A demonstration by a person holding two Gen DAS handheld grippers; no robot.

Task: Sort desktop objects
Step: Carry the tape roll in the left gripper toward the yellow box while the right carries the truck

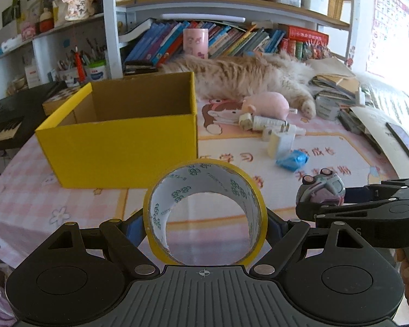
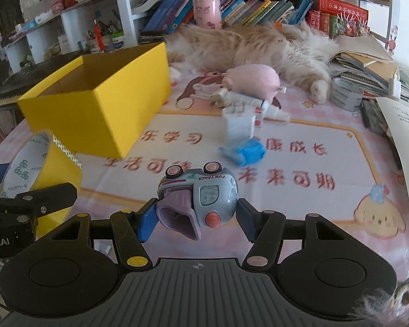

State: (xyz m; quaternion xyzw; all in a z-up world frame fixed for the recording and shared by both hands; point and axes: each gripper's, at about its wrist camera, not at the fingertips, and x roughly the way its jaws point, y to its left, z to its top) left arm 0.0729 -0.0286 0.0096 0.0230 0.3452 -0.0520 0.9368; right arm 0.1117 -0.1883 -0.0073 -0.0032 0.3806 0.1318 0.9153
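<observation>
The left tool [image 1: 204, 224] grips a roll of yellow tape [image 1: 204, 212] between its two blue-padded fingers, held on edge and lifted above the table [image 1: 68, 207], so the camera looks straight through its hollow core. The right tool [image 2: 196, 215], just to its right, is clamped on a small grey-blue toy truck [image 2: 201, 196] with pink wheels, tipped on its side and also off the table.

Ahead and to the left stands an open yellow cardboard box [image 1: 117, 141]; nothing shows inside it from these views.

Further back on the pink cartoon-printed cover lie a crumpled blue wrapper [image 2: 245, 151], a white charger block [image 2: 238, 125], small white tubes [image 1: 270, 122] and a pink plush toy [image 2: 252, 80]. A fluffy orange cat [image 2: 259, 46] sprawls behind them, in front of a bookshelf [image 1: 231, 2] crowded with books.
</observation>
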